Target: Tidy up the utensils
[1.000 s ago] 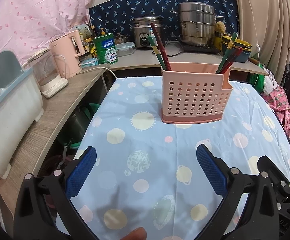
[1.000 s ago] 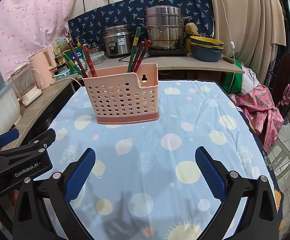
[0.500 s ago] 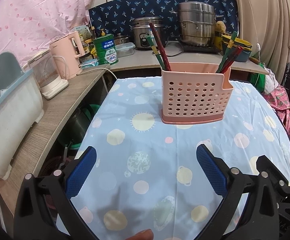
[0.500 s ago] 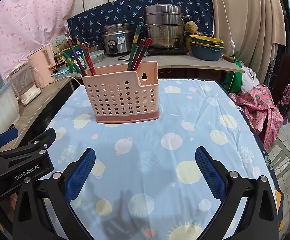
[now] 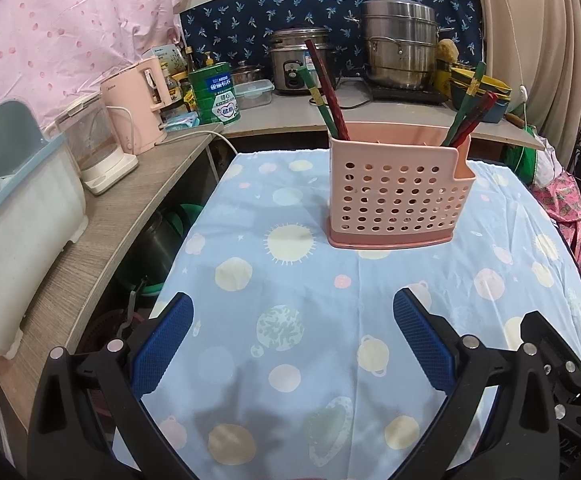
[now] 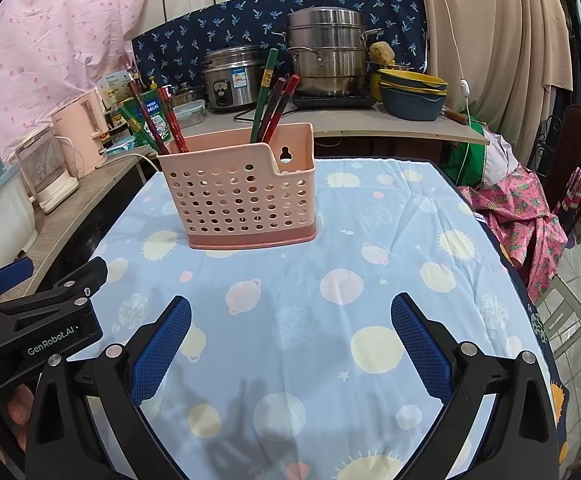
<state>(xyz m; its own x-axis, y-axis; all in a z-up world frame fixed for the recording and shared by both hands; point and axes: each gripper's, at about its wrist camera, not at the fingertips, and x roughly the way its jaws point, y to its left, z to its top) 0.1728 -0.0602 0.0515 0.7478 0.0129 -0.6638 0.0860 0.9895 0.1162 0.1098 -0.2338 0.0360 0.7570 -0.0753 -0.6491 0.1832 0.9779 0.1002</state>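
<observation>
1. Left claw wide open, holding nothing; right claw the same. Both hover over the surface, well short of the holder.
2. Pink holder upright mid-surface; chopsticks lean at both ends.
3. Chopsticks: likely light, stiff, slick. Pinch the exposed upper shaft, lift along its lean; the light holder may tip.
</observation>
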